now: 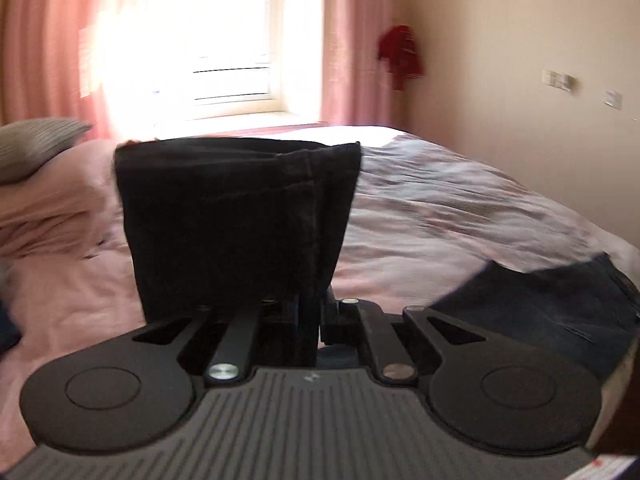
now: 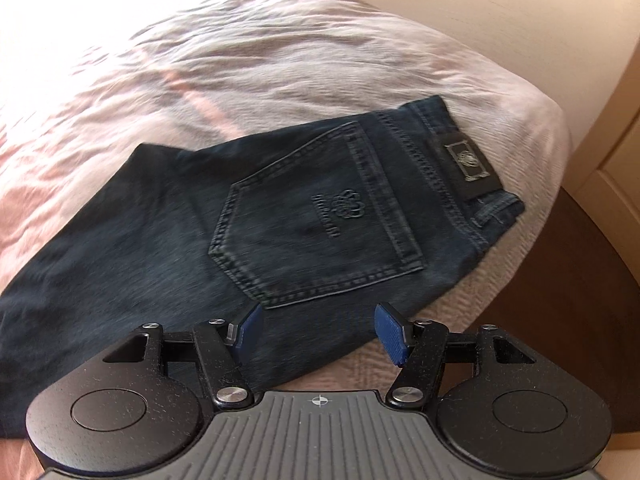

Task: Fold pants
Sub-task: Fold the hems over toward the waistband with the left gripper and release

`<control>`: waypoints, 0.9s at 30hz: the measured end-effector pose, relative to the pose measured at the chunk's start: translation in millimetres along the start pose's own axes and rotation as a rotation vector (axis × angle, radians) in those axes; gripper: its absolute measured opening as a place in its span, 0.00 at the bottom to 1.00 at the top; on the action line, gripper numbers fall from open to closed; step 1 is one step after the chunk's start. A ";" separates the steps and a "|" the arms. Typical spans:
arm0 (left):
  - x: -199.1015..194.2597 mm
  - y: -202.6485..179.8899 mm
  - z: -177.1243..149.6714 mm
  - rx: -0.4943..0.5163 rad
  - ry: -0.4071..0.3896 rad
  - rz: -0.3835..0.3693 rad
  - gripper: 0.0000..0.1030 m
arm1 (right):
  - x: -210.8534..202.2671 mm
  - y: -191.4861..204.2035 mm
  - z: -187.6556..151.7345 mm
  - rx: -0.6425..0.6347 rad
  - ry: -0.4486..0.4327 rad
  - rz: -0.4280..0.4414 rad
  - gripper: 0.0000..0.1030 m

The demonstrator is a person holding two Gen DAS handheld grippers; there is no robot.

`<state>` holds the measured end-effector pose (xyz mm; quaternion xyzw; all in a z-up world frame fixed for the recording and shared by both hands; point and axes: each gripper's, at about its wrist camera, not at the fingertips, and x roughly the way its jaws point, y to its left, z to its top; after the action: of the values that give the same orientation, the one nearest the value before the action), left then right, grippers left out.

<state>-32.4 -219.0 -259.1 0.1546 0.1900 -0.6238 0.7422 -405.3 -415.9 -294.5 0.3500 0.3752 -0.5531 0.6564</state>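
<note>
— Now, where are the dark jeans [image 2: 248,216]?
— Directly ahead of the right claw [image 2: 316,332], seat and back pocket [image 2: 320,216] up on a rumpled pink bedspread [image 2: 240,60]; the leg end [image 1: 240,220] rises ahead of the left claw [image 1: 308,308].
— And the room?
— Pink curtains [image 1: 348,40], bright window [image 1: 208,32].
— The claws?
— Right spread wide, holding nothing; left clamped on denim.

We are in a home bedroom. A bed [image 1: 440,208] with a wrinkled pale pink cover [image 2: 240,60] fills both views, a grey pillow [image 1: 36,144] lying at one side. Pink curtains [image 1: 352,40] frame a bright window [image 1: 224,32], and wall switches [image 1: 558,79] sit on the cream wall [image 1: 520,20].
</note>
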 end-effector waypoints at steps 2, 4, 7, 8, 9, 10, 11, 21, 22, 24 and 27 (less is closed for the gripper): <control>21.4 -48.7 -11.6 0.043 0.049 -0.155 0.08 | -1.9 -10.1 -0.2 0.021 -0.003 0.012 0.57; 52.6 -90.7 -36.0 0.076 0.177 -0.275 0.17 | -1.4 -17.3 -3.0 0.029 0.003 0.017 0.57; 86.5 -130.7 -76.5 0.125 0.386 -0.337 0.19 | 3.1 -23.9 -10.0 0.043 0.029 0.034 0.57; 87.7 -134.1 -84.2 0.139 0.422 -0.324 0.19 | 3.9 -26.0 -12.7 0.051 0.031 0.053 0.57; 82.3 -131.3 -86.5 0.133 0.417 -0.320 0.21 | 4.2 -28.3 -15.7 0.066 0.028 0.074 0.57; 75.1 -125.4 -85.8 0.110 0.404 -0.326 0.25 | 4.2 -29.9 -18.7 0.087 0.022 0.109 0.57; 67.4 -117.9 -83.2 0.085 0.403 -0.333 0.37 | 4.3 -31.3 -21.9 0.113 0.015 0.166 0.57; 30.2 -41.7 -64.7 -0.040 0.453 -0.162 0.40 | 46.9 3.3 -65.6 0.446 0.180 0.701 0.57; 29.6 -37.5 -65.8 -0.059 0.453 -0.146 0.40 | 51.8 6.8 -68.4 0.464 0.186 0.711 0.57; 27.7 -26.9 -72.0 -0.098 0.461 -0.128 0.40 | 63.6 12.4 -71.5 0.505 0.215 0.740 0.57; 28.4 -20.0 -78.6 -0.134 0.472 -0.116 0.40 | 76.2 23.4 -72.9 0.525 0.239 0.731 0.57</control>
<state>-54.8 -210.4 -341.6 0.2352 0.4077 -0.5980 0.6487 -381.8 -384.1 -395.0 0.6747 0.1475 -0.3175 0.6498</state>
